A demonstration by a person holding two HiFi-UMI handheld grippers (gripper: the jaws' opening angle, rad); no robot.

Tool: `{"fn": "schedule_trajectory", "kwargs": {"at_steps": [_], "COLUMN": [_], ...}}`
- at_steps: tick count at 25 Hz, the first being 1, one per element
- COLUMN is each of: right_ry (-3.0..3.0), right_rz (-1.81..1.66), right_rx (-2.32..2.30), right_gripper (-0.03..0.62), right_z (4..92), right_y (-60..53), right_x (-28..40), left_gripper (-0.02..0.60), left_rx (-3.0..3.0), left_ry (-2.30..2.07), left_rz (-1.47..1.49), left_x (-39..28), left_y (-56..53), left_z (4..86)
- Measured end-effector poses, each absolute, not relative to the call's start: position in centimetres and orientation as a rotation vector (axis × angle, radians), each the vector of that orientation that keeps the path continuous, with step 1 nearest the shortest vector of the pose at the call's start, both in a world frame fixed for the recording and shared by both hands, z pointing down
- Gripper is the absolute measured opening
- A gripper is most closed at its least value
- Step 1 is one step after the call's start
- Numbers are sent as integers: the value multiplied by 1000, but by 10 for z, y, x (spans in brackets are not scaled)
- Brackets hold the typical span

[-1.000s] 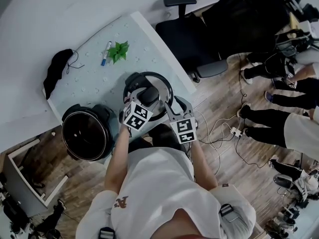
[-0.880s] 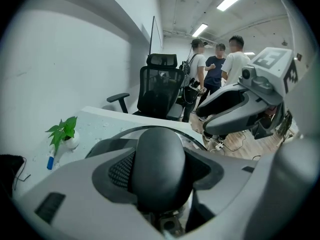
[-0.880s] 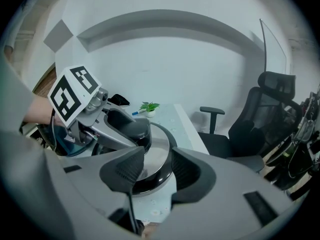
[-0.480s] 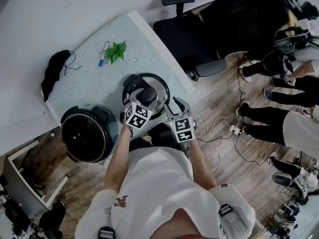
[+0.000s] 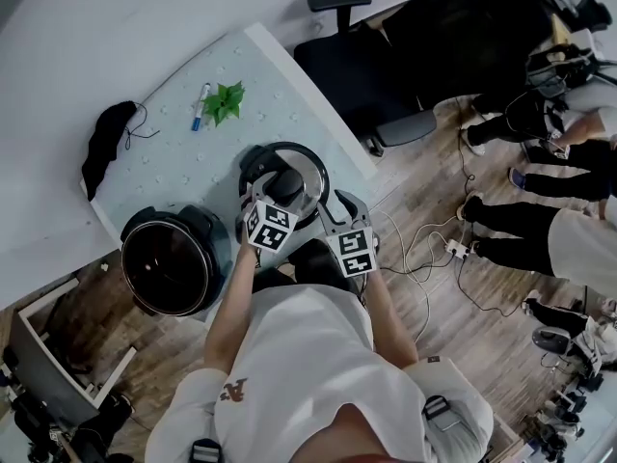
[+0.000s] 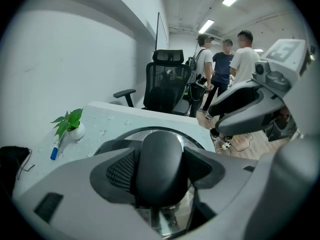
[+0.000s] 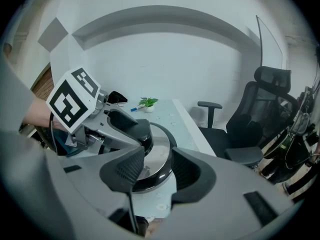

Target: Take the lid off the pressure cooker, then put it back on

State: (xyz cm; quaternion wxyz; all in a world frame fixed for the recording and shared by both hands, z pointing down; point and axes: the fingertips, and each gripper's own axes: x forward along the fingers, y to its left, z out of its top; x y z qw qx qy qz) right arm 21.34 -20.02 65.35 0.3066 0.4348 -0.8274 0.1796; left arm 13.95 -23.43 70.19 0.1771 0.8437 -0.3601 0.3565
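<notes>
Little change since a second ago: lid and both grippers sit roughly where they were. Open cooker pot [image 5: 135, 231] stands left of the left gripper [image 6: 160, 170], whose fingers are clamped on the knob [image 6: 160, 154] of the lid [image 5: 310, 167], which is on the bench [image 5: 183, 152]. Right gripper [image 7: 152, 171]: fingers spread, empty, lid rim just ahead. Judged: removal done. Next, lift the lid, carry it left and centre it over the pot.
</notes>
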Motion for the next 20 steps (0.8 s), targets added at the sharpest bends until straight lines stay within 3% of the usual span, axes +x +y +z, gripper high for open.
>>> {"fn": "schedule_trajectory", "kwargs": {"at_steps": [20], "right_ry": [-2174], "right_rz": [504], "right_rx": [1198], "right_gripper": [173], "right_z": [651], "right_y": [-186], "right_x": [209], "left_gripper": [313], "left_rx": [2363], "left_ry": [-966], "left_rz": [1023], "left_x": [134], "left_y": [-226], "left_z": [703]}}
